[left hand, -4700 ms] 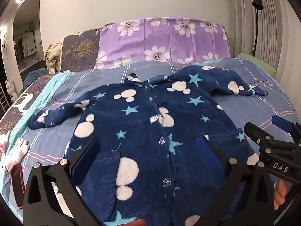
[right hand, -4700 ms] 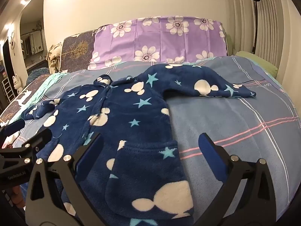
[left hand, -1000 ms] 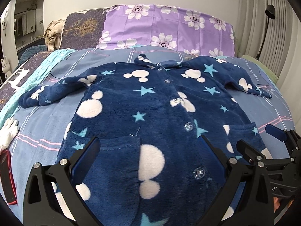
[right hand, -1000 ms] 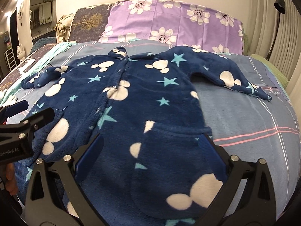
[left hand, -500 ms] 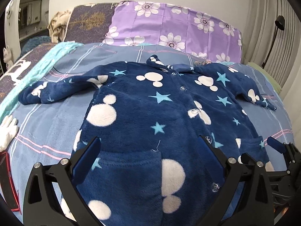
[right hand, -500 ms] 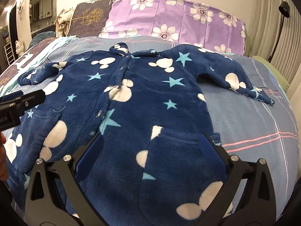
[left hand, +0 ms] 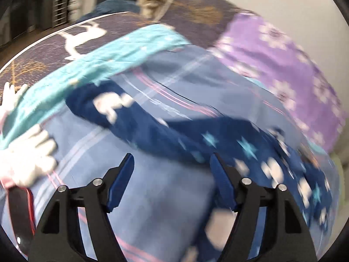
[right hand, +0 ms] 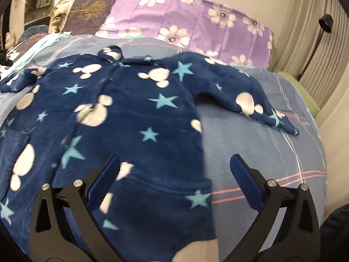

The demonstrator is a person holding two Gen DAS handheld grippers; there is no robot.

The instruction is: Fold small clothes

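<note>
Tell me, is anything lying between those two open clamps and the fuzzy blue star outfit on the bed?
Nothing visible blocks either one. The left gripper hangs over bare striped blue bedsheet just short of the fleece navy star-print romper's sleeve. The right gripper hovers at its lower edge. The white plush toy lies off to the side.

The left hand-held gripper has swung left, off the body of the blue fleece jacket; its jaws now frame bare bedsheet below the jacket's sleeve. A white glove is now close by.
</note>
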